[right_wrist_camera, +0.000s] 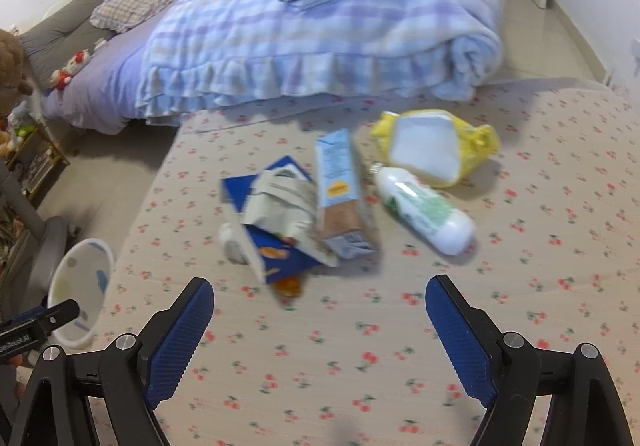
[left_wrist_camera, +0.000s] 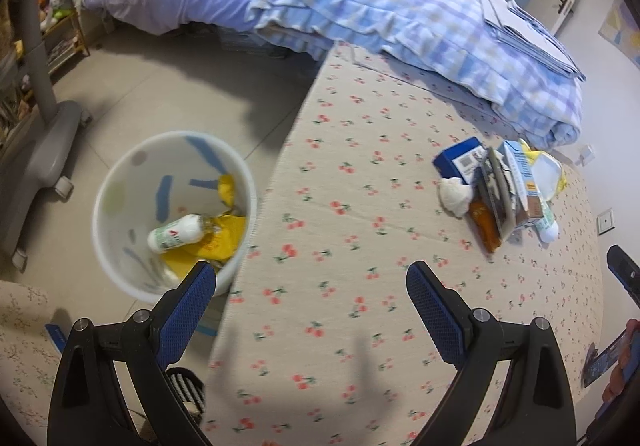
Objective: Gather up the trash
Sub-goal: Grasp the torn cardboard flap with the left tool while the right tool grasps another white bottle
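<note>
Trash is lying in a loose heap on the cherry-print mattress (right_wrist_camera: 360,386), toward its far side and near the folded checked blanket (right_wrist_camera: 320,37): a white bottle (right_wrist_camera: 424,207) with a green label is lying on its side at the right, a yellow bag (right_wrist_camera: 436,145) is sitting just beyond it, a light blue carton (right_wrist_camera: 340,189) is resting in the middle, and a dark blue box (right_wrist_camera: 276,250) with crumpled paper is lying at the left. A white bin (left_wrist_camera: 172,213) is standing on the floor just left of the mattress edge, already holding another white bottle (left_wrist_camera: 176,234) and yellow wrapping. The left gripper (left_wrist_camera: 310,286) is hovering with its jaws spread wide and nothing between them, over the mattress edge beside the bin. The right gripper (right_wrist_camera: 320,302) is pointing at the heap from the near side, jaws wide apart and empty.
</note>
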Demonstrator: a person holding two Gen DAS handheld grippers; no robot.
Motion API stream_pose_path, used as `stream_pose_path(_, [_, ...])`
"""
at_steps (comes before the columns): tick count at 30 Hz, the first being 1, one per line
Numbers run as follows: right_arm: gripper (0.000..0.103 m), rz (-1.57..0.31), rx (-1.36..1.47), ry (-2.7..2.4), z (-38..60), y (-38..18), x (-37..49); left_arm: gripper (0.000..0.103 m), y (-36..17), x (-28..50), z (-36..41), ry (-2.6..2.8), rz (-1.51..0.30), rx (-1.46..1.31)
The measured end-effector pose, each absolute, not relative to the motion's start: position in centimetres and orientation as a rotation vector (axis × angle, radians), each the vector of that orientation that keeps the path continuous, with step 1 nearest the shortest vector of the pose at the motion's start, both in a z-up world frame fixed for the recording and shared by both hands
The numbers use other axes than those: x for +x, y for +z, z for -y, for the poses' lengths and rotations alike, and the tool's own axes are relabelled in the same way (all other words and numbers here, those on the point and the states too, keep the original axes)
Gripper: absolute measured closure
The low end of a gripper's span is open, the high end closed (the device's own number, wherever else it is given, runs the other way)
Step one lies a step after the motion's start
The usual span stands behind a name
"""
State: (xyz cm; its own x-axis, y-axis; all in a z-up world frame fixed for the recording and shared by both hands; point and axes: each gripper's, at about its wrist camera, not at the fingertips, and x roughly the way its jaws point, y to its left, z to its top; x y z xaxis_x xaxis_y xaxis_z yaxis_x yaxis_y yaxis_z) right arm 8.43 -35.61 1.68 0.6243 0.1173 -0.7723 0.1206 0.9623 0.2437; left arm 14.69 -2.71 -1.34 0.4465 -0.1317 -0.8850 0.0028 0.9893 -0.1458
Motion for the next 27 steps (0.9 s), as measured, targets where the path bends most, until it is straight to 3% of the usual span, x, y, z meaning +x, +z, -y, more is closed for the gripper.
stream_pose_path(4, [0.002,-0.898,0.294,-0.049,37.8,1.4,7.9,0.005,-1.4,15.2,4.9,-0.093,-1.090,-0.107])
stream_pose_path(20, [0.001,-0.933,0.401,-0.209,44.7,-1.4,8.5,0.006,-2.5,19.3,14.9,-0.233,-1.050,-0.155])
stream_pose_path(27, [0.001,-0.927,0.575,-0.231,48.2,-2.9,9.2,0.037,-4.5,21.5,17.4,-0.286,-1.049,-0.294])
